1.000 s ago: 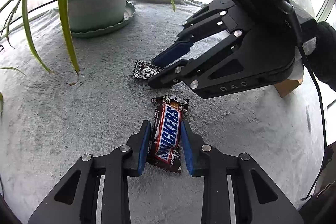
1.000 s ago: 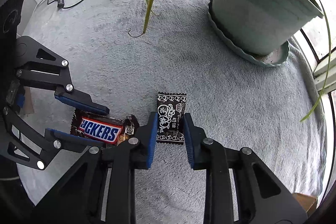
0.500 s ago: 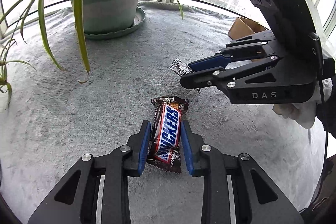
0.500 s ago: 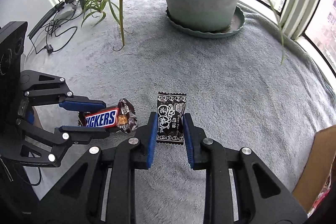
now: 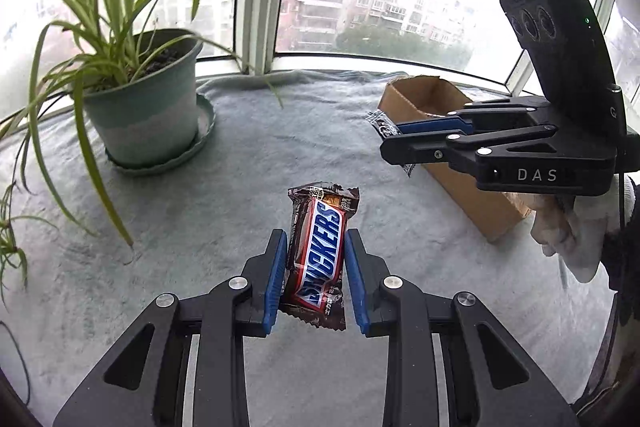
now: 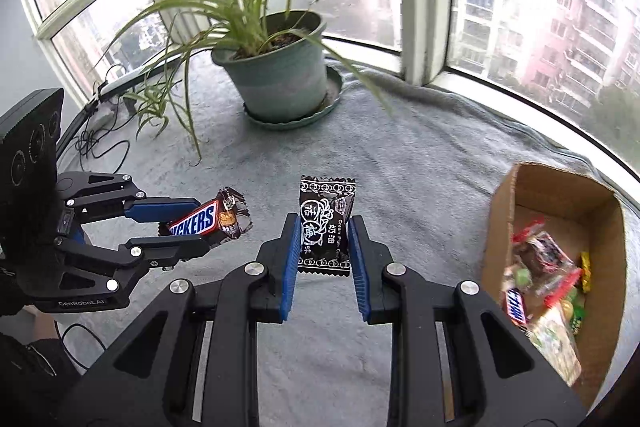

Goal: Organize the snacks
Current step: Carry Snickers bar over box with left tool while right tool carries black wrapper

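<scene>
On the grey blanket [image 6: 420, 163] by the window [image 6: 520, 7], open cloth lies between the plant pot [image 6: 280, 83] at the back and the box [image 6: 516, 227] at the right edge — its top is open, with snacks [image 6: 540, 279] inside. Cables [image 6: 96, 143] trail at the far left. The left gripper [image 5: 316, 271] is closed narrowly on a Snickers [image 5: 320, 259], clear of the cloth. The right gripper [image 6: 323, 247] is pinched on a black candy [image 6: 326, 227] — held upright, just left of the box, well apart from the pot.
</scene>
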The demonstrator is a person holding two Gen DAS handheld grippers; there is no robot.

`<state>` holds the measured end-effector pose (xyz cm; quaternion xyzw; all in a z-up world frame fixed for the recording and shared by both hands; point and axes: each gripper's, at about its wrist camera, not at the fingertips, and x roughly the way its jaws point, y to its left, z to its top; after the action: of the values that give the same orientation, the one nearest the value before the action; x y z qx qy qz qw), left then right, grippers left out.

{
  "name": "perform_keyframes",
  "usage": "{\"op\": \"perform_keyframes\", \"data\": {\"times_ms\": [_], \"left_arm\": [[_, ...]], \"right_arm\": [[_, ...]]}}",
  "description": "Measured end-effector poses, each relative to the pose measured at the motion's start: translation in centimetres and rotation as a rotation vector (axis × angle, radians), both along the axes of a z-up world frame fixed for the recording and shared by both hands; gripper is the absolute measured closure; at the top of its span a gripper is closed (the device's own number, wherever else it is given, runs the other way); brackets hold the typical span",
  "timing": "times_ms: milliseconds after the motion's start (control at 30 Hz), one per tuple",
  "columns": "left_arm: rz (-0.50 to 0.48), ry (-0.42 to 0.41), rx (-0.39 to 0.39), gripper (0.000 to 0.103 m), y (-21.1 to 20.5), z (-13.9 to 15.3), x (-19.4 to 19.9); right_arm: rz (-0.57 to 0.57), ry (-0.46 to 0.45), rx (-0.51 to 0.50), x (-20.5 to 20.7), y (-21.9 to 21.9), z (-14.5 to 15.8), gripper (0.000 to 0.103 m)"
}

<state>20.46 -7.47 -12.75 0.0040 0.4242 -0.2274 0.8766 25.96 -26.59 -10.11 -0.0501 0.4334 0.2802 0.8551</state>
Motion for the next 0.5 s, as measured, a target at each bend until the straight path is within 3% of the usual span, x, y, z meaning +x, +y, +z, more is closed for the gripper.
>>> {"op": "perform_keyframes", "data": {"times_ms": [200, 500], "left_arm": [[-0.036, -0.023, -0.037, 0.075, -3.0, 1.0, 1.6], [-0.091, -0.041, -0.082, 0.075, -9.1, 2.4, 5.3]], "right_arm": [[-0.173, -0.034, -0.01, -0.5, -6.2, 1.5, 0.078], [-0.341, -0.032, -0.042, 0.9, -13.7, 1.7, 0.078]]}}
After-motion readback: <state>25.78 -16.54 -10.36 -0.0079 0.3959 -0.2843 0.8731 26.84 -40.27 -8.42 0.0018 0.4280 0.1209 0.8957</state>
